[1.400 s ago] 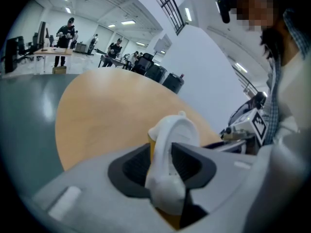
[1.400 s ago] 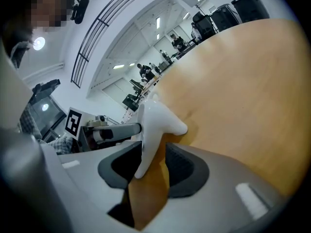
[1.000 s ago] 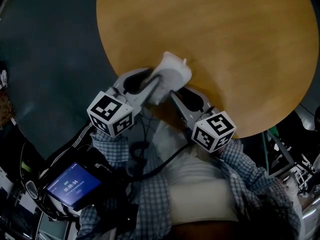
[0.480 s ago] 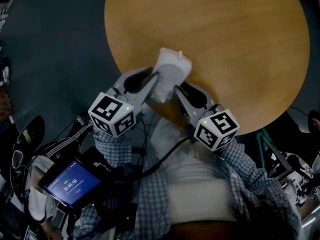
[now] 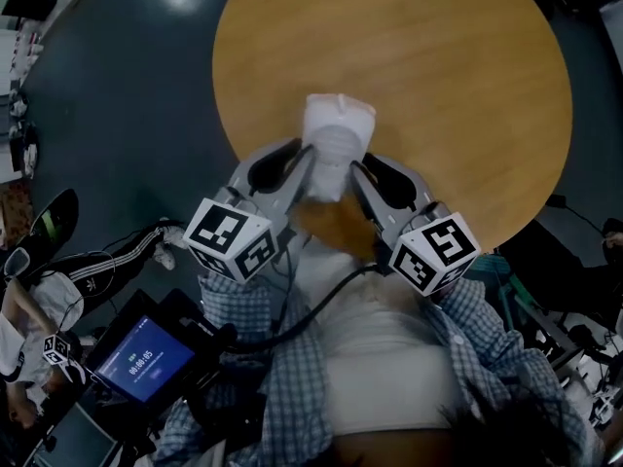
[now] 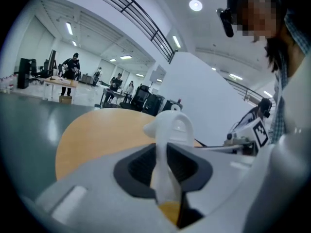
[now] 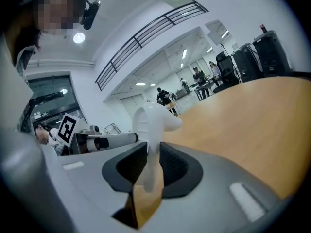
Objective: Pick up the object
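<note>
Head view checked: found white object [image 5: 337, 136] over near rim of round wooden bench [image 5: 438, 76]. Gripped how? (obs. 1)

Clamped from two sides: recorded left tool [image 5: 304, 161] on its left flank, right tool [image 5: 360, 171] on its right flank, both converging from the near side. (obs. 2)

Verified in left gripper view? (obs. 1)

Yes. Saw both dark pads [image 6: 138, 166] pressed onto a thin white edge, with looped top past the tips. Logged same in right gripper view: closed onto a white flange, with rounded bulge above. (obs. 2)

Touching bench? (obs. 1)

Cannot tell; no gap or contact readable under it. (obs. 2)
</note>
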{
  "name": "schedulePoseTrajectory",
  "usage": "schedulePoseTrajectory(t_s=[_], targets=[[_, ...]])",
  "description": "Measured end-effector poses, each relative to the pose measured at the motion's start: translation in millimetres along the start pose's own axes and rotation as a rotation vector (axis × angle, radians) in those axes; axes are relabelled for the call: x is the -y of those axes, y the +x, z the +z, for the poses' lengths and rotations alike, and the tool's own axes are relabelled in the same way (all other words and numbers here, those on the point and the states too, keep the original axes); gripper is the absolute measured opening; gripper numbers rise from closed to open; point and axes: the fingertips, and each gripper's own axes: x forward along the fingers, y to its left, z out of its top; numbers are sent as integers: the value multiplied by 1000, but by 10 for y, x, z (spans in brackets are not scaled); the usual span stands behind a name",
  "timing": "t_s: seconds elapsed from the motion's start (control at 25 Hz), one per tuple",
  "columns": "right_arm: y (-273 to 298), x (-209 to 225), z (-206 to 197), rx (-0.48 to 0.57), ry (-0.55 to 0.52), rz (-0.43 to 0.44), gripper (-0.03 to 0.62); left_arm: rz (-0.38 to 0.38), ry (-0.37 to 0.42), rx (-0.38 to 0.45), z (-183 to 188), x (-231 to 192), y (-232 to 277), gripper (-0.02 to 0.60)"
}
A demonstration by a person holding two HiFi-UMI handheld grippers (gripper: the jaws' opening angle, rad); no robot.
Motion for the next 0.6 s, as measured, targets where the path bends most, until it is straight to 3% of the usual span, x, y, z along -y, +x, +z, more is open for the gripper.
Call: schedulePoseTrajectory(t_s=[0.24, 0.6], targets=[[10, 1, 504, 104, -118, 11, 81, 8, 39, 118, 423, 66, 61, 71], [-47, -66, 799, 200, -220, 4, 77, 30, 113, 186, 725, 191, 23, 71]])
